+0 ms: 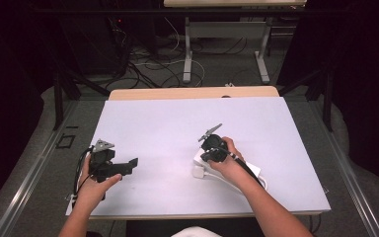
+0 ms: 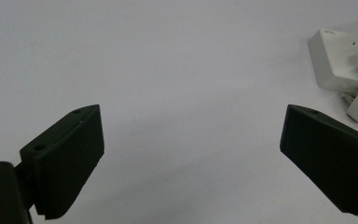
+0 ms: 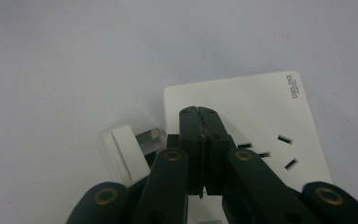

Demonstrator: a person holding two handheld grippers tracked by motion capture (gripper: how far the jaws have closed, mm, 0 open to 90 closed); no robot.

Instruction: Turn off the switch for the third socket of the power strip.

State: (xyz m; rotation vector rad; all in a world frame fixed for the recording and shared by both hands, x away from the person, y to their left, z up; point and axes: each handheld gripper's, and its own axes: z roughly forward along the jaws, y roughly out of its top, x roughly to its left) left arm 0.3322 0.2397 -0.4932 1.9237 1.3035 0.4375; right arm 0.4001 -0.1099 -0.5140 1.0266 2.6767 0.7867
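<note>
A white power strip [image 3: 261,112] lies on the white table sheet, and its slot holes show to the right of my right gripper's jaws. My right gripper [image 3: 199,112] is shut with nothing between its pads, its tips resting over the strip's top face. A white plug [image 3: 123,154] with metal prongs lies on the sheet just left of the strip. In the high view my right gripper [image 1: 212,150] sits on the power strip [image 1: 200,159] at centre right. My left gripper [image 1: 134,163] stands open over bare sheet at the left, and in its own view the left gripper [image 2: 191,154] has the power strip [image 2: 335,60] far off at the upper right.
The white sheet [image 1: 177,123] covers most of the wooden table [image 1: 192,92]. A black cable [image 1: 249,170] trails from the right gripper along the forearm. Beyond the table stand desk legs [image 1: 187,54] and loose cables on the floor.
</note>
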